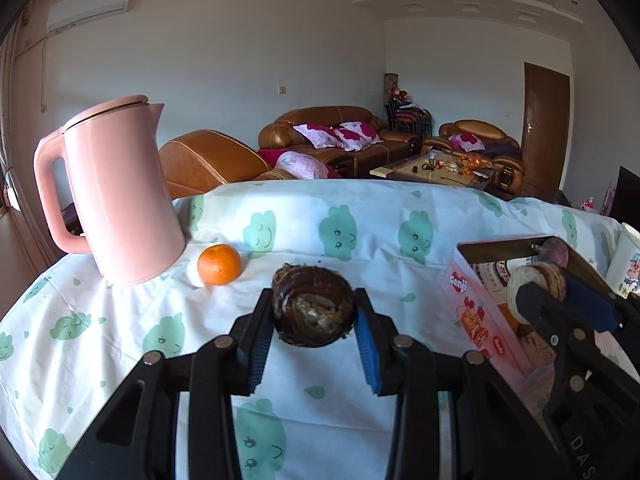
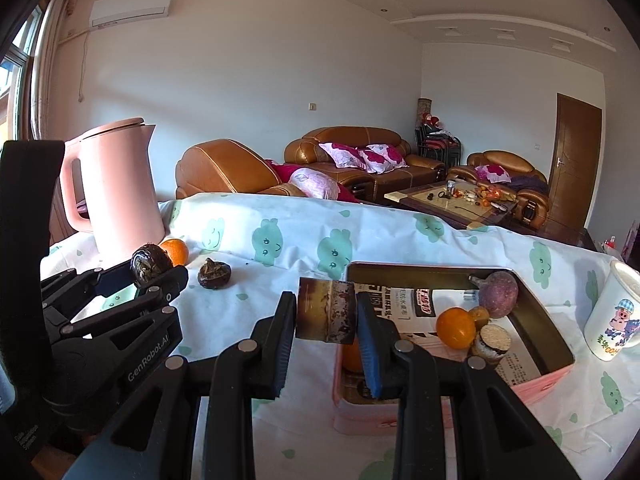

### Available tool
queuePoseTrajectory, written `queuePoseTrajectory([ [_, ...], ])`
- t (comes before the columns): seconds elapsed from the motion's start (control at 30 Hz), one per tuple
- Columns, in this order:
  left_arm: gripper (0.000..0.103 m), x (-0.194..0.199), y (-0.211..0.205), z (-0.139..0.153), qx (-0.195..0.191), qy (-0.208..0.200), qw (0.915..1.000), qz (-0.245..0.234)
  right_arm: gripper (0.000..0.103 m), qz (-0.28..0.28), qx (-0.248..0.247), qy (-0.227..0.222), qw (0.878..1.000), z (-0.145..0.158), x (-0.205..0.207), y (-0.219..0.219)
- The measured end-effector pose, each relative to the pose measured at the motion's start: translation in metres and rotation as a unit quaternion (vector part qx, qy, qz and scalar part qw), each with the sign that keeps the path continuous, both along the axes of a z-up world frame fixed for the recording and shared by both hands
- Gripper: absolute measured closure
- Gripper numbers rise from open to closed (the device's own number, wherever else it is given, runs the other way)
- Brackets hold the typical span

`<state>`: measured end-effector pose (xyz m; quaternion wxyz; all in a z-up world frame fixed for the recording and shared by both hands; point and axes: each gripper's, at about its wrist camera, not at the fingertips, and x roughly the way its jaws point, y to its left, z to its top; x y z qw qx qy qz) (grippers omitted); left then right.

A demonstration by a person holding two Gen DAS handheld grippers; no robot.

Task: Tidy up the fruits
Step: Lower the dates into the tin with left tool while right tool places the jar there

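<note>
My left gripper (image 1: 314, 312) is shut on a dark brown water chestnut (image 1: 314, 312) and holds it above the tablecloth; it also shows at the left of the right wrist view (image 2: 150, 270). My right gripper (image 2: 325, 312) is shut on a brown cut piece (image 2: 325, 312), held over the near left corner of the pink tin box (image 2: 536, 384). The box holds an orange (image 2: 455, 328), a purple passion fruit (image 2: 498, 294) and a cut piece (image 2: 494, 340). Another water chestnut (image 2: 215, 274) and an orange (image 1: 219, 264) lie on the cloth.
A pink kettle (image 1: 120, 192) stands at the back left of the table, just behind the orange. A white cartoon mug (image 2: 614, 318) stands right of the box. The tablecloth (image 1: 340, 216) is white with green clouds. Sofas and a coffee table lie beyond.
</note>
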<state>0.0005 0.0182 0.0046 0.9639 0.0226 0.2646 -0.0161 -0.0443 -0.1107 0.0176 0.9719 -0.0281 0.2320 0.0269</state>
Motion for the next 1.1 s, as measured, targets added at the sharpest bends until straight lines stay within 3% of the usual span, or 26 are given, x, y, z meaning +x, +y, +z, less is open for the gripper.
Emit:
queuePoseTrajectory([
  [0.43,0.063,-0.002,-0.062,0.009,-0.014,-0.006,0.9981,-0.060,0.071,-0.033,-0.019,-0.011,0.999,0.006,-0.005,-0.044],
  [1.1,0.063,0.014,-0.151,0.012,0.017,-0.012,0.9934,-0.113,0.071,-0.115,0.000,-0.014,0.993,0.015,0.000,-0.145],
])
